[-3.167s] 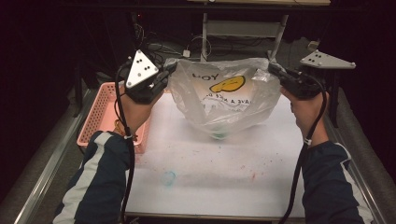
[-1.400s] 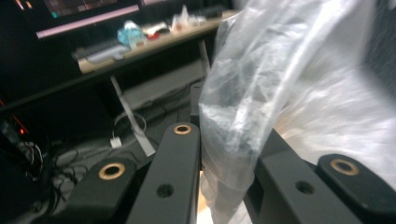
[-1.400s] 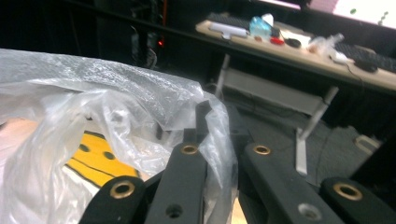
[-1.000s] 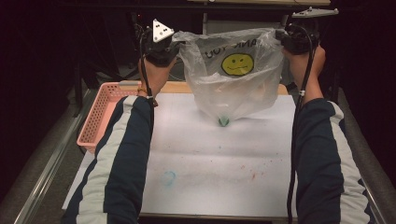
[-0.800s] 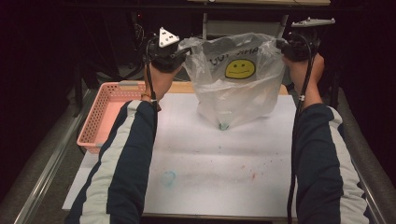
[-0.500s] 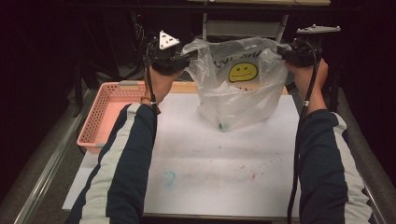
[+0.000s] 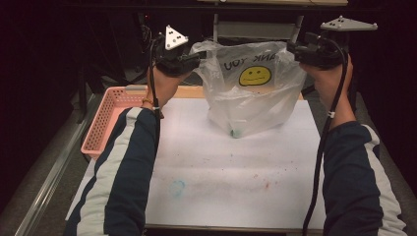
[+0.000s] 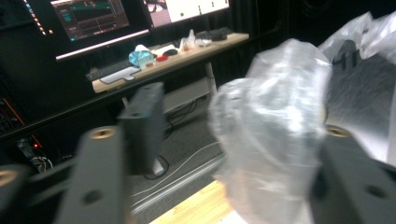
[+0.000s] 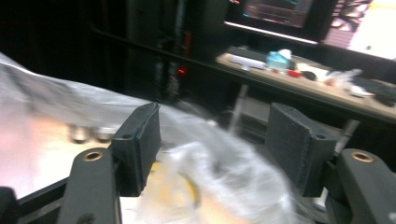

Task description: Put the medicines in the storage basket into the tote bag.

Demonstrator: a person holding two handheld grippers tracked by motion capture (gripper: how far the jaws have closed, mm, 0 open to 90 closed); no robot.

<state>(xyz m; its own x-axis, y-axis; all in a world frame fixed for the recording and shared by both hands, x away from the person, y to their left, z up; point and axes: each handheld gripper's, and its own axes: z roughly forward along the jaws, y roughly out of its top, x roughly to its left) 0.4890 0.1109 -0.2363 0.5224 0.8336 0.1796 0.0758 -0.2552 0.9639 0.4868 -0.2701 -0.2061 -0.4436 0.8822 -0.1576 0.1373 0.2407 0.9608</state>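
Now both grippers' fingers just opening, bag between.

My sleeves are dark navy with a broad white stripe running down each arm. A thin band circles my left wrist. My left claw is black, topped by a grey three-cornered plate dotted with small dark marks; my right claw carries the same grey plate. A black cable trails from each along my forearms. Up close, the jaws are flat black bars with brass-coloured screw bushings, each ending in a blocky dark-grey rubber pad with a matte, slightly grained face.
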